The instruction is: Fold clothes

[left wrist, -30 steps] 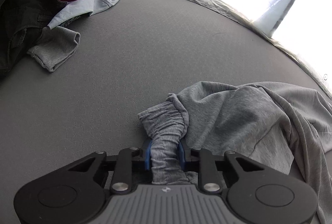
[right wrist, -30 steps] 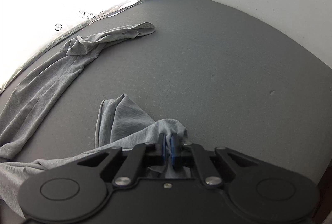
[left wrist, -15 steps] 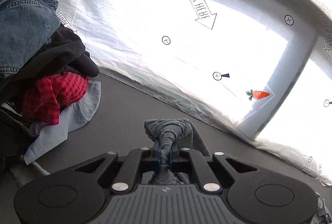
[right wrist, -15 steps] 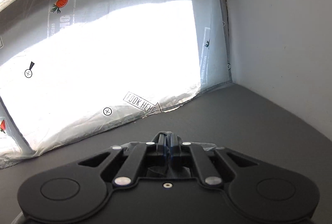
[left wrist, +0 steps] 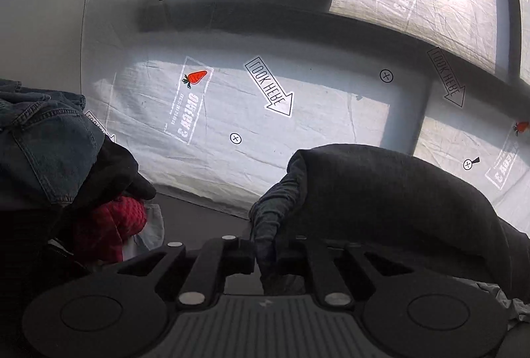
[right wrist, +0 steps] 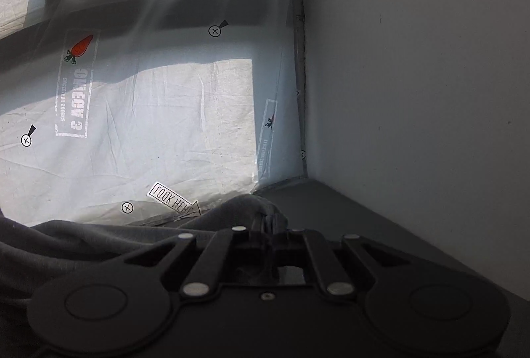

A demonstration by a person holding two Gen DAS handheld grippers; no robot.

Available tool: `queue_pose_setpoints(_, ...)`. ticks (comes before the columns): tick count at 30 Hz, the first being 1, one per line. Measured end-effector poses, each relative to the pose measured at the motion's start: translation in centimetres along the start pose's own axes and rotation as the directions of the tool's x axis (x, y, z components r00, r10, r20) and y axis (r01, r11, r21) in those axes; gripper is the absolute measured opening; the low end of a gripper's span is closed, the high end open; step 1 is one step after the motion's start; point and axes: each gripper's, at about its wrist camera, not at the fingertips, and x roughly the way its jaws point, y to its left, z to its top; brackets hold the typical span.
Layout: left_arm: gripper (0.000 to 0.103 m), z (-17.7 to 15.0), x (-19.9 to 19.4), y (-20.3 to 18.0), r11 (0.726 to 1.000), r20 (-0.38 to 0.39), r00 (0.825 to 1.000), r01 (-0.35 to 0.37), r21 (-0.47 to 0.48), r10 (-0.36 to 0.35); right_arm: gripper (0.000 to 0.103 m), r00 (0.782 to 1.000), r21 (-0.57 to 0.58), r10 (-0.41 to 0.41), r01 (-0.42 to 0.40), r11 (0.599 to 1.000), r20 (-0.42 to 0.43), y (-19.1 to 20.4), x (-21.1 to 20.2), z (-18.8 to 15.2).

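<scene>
A: Backdrop: printed white sheet [left wrist: 298,132] behind a dark grey counter [right wrist: 381,225].

B: Left hand-held gripper [left wrist: 265,253]: jaws just eased a little wider, clamped on a bunched grey garment [left wrist: 381,202] that is held up and drapes rightward.

A: Right hand-held gripper [right wrist: 267,227]: jaws pinched on the same garment's fabric.

B: Clothes pile [left wrist: 59,159] at left.

Left gripper [left wrist: 265,253] raised, jaws just eased wider, fabric pinched between. Right gripper [right wrist: 269,233] raised, clamped nearly closed.
</scene>
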Motion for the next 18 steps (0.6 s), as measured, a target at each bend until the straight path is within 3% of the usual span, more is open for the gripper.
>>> queue_pose_setpoints(1,0.021,-2.6,0.8,0.8,0.999,-0.094,0.995,-0.027,-0.036,0.024,0.013,0.996,-0.002,-0.020,0.020,1.000,-0.086,-0.5,1.0,-2.2)
queue_pose_setpoints(2,0.021,-5.7,1.4,1.7,0.995,-0.203,0.978,-0.067,-0.073,0.051,0.014,0.987,-0.010,-0.042,0.041,0.999,-0.157,-0.7,1.6,-4.2)
queue_pose_setpoints(5,0.019,-10.9,1.0,3.1,0.981,-0.344,0.934,-0.150,-0.126,0.099,0.019,0.941,-0.015,-0.087,0.087,0.996,-0.328,-1.2,2.5,-9.7)
queue_pose_setpoints(8,0.021,-12.0,-0.4,3.6,0.975,-0.359,0.930,-0.148,-0.163,0.081,0.034,0.928,0.055,-0.044,0.069,0.996,-0.370,-1.1,1.9,-11.4)
queue_pose_setpoints(13,0.027,-9.9,-1.0,4.1,0.973,-0.307,0.950,-0.118,-0.200,0.052,0.040,0.942,0.021,-0.002,0.009,1.000,-0.337,1.7,2.4,-10.2)
queue_pose_setpoints(18,0.042,-8.3,-1.3,4.2,0.947,-0.242,0.968,-0.018,-0.320,-0.063,0.045,0.952,0.058,0.045,-0.029,0.998,-0.304,3.5,2.8,-8.9)
